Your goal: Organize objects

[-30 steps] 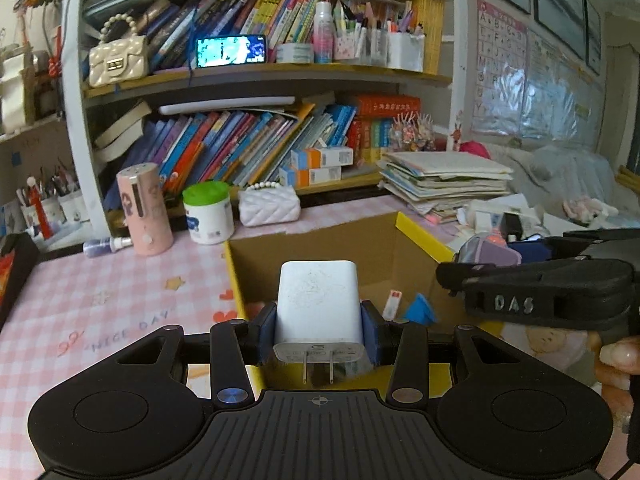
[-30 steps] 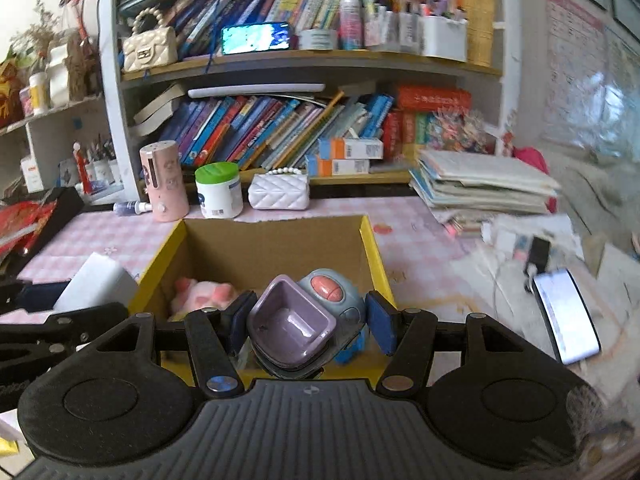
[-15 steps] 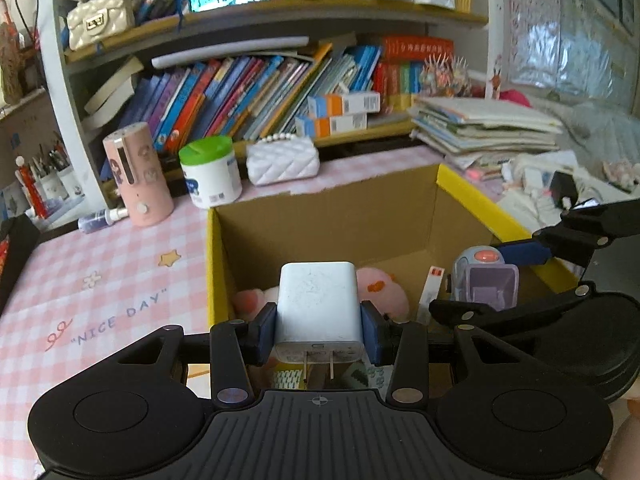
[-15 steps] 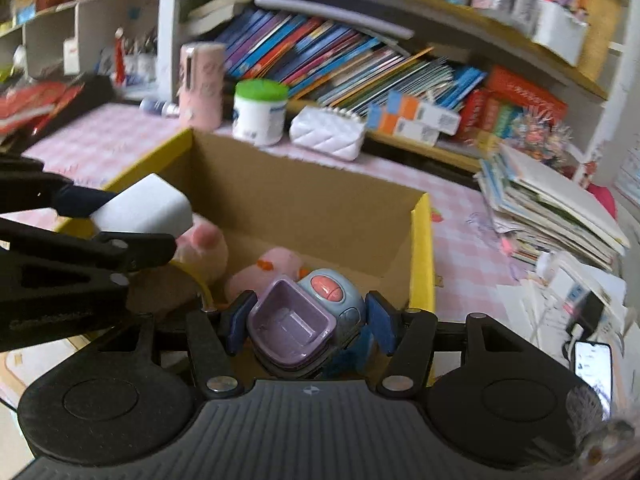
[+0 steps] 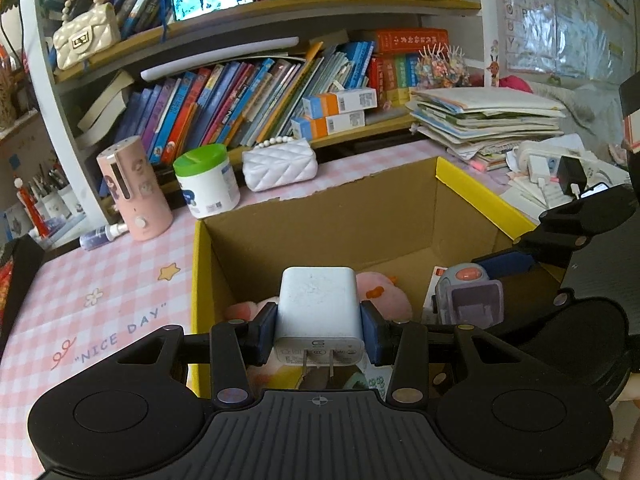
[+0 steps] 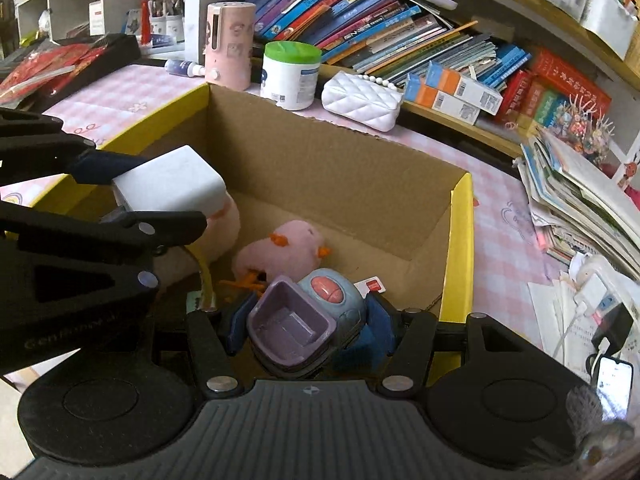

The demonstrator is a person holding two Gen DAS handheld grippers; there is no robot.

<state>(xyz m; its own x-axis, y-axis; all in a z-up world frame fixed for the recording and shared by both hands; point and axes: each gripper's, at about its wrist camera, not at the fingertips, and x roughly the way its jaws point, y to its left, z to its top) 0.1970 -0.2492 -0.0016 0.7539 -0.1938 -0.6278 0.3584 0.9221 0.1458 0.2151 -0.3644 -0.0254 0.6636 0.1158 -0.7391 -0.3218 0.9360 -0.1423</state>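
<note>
An open cardboard box [image 5: 476, 194] [image 6: 460, 240] with yellow flaps stands on the pink checked tablecloth. My left gripper [image 5: 318, 330] is shut on a white plug charger [image 5: 318, 304] [image 6: 172, 180], held over the box's near left part, prongs toward the camera. My right gripper [image 6: 306, 326] is shut on a purple and grey-blue toy with a red button [image 6: 304, 314] [image 5: 468, 296], held over the box's near right part. Pink plush toys [image 6: 280, 246] [image 5: 382, 290] lie on the box floor beneath both.
Behind the box stand a pink cylinder [image 5: 134, 188], a green-lidded white tub [image 5: 206, 180] and a white quilted purse [image 5: 280, 164], before a shelf of books. A stack of papers [image 5: 488, 120], chargers and a phone [image 6: 614, 380] crowd the right side.
Both grippers have come forward and lower over the box with their objects still gripped. The right gripper's view has rolled, so the shelf now slants.
</note>
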